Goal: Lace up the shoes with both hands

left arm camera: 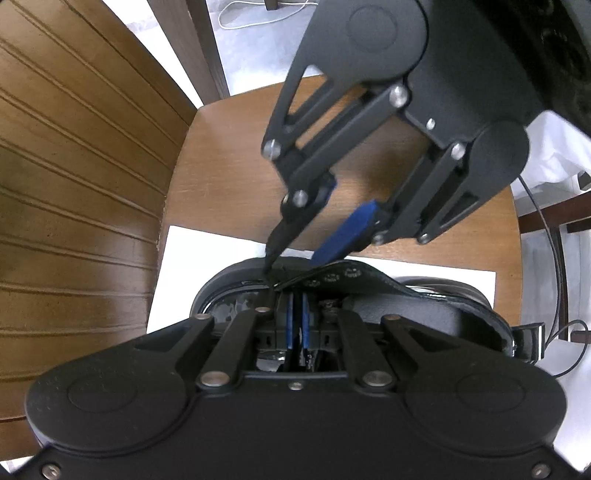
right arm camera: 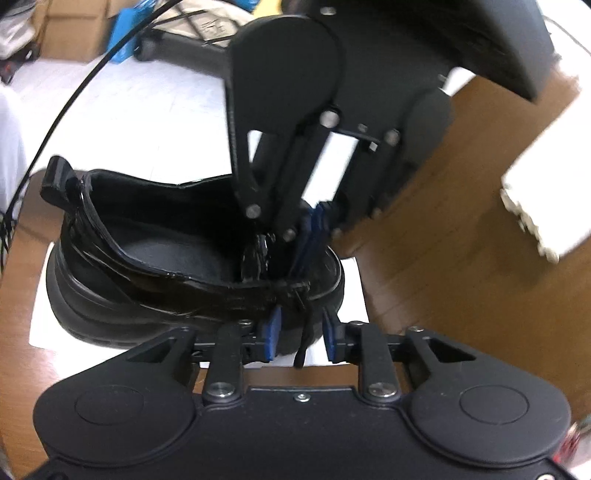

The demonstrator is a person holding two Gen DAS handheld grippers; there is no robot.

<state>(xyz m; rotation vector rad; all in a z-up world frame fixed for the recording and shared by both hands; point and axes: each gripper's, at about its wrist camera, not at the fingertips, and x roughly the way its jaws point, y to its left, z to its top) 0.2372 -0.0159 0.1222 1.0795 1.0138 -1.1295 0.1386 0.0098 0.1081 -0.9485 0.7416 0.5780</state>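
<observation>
A glossy black shoe (right arm camera: 129, 288) lies on a white sheet (right arm camera: 354, 295), toe toward the right in the right wrist view. A black lace (right arm camera: 301, 347) comes out of the near eyelet flap and hangs between the blue pads of my right gripper (right arm camera: 301, 338). Those pads stand apart and do not press on it. My left gripper (right arm camera: 314, 236) points down into the shoe's throat with its pads together; whether they pinch anything is hidden. In the left wrist view the left gripper (left arm camera: 295, 321) sits beside the eyelet flap (left arm camera: 332, 277), and the right gripper (left arm camera: 295, 258) hangs over the shoe's edge by the lace (left arm camera: 271, 258).
The sheet rests on a round wooden seat (left arm camera: 229, 166), with grooved wooden panelling (left arm camera: 74, 184) to its left. A thin black cable (left arm camera: 550, 236) runs past the right side. A white foam block (right arm camera: 546, 206) and cardboard boxes (right arm camera: 70, 33) stand on the floor beyond.
</observation>
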